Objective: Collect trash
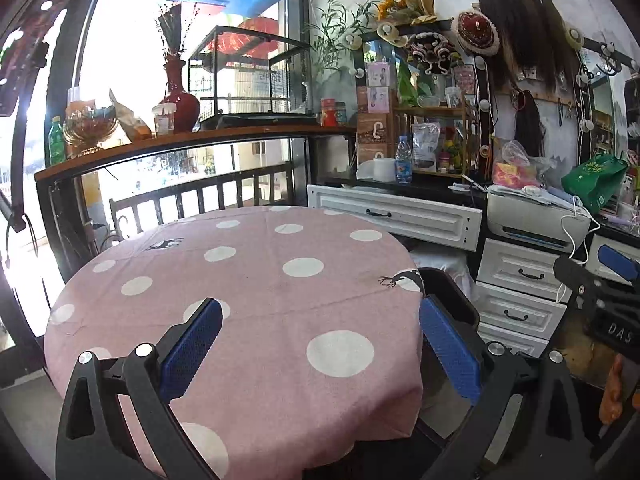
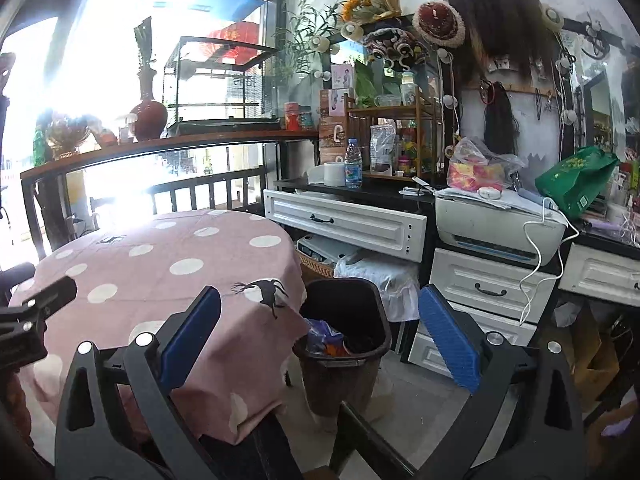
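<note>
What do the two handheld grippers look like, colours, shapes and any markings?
Both look alike. The left gripper has black plastic arms with triangular cut-outs, round silver bolt heads at the joints, and flat rectangular fingers faced with textured blue pads. The right gripper has the same black frame, silver bolts and blue pads. Seen from the left camera, its body bears white letters reading DAS. No cables or sleeves show.

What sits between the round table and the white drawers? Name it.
A dark trash bin stands on the floor there, trash already inside, close beside the pink tablecloth and in front of the white drawers. The right wrist view shows it.

Left hand-held gripper point(image 1: 320, 344) and right hand-held gripper point(image 2: 320, 344) gape wide, empty.
</note>
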A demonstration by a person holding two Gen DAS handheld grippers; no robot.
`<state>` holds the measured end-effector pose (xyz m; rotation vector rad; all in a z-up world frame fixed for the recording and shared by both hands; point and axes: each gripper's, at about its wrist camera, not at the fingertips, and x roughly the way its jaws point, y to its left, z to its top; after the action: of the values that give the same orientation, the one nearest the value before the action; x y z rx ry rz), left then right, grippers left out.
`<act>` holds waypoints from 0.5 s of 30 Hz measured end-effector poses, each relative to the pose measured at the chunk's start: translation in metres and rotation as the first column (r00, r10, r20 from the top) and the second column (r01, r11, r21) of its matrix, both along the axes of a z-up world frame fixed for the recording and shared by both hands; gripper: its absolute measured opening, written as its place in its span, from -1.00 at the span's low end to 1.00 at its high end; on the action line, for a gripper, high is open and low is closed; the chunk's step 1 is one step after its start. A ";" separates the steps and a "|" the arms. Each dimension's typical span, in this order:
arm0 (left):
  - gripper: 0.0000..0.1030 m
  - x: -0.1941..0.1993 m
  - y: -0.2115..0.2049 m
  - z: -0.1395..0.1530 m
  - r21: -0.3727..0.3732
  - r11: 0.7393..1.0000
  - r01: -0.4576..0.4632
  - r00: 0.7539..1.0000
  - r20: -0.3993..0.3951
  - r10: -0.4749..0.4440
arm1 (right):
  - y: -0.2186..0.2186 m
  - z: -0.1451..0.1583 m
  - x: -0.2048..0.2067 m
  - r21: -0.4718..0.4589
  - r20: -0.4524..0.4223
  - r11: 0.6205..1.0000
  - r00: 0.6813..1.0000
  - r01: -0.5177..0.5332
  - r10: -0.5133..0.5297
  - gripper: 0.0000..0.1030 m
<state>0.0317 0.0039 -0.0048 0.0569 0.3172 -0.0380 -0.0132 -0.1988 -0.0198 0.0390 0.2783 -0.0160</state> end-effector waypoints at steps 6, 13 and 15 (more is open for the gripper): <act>0.89 -0.032 -0.001 0.009 -0.032 0.998 -0.054 0.997 0.047 0.055 | 0.001 0.009 -0.048 -0.017 0.073 0.999 0.997 -0.039 0.041 0.89; 0.89 -0.055 0.001 0.008 -0.057 0.994 -0.089 0.993 0.075 0.093 | 0.003 0.014 -0.073 -0.037 0.115 0.997 0.991 -0.061 0.065 0.89; 0.89 -0.057 0.001 0.008 -0.041 0.994 -0.101 0.990 0.091 0.104 | 0.002 0.014 -0.075 -0.044 0.130 0.997 0.990 -0.056 0.061 0.89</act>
<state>-0.0254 0.0054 0.0029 0.0065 0.2257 0.0606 -0.0882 -0.1968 -0.0054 -0.0081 0.1473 0.0390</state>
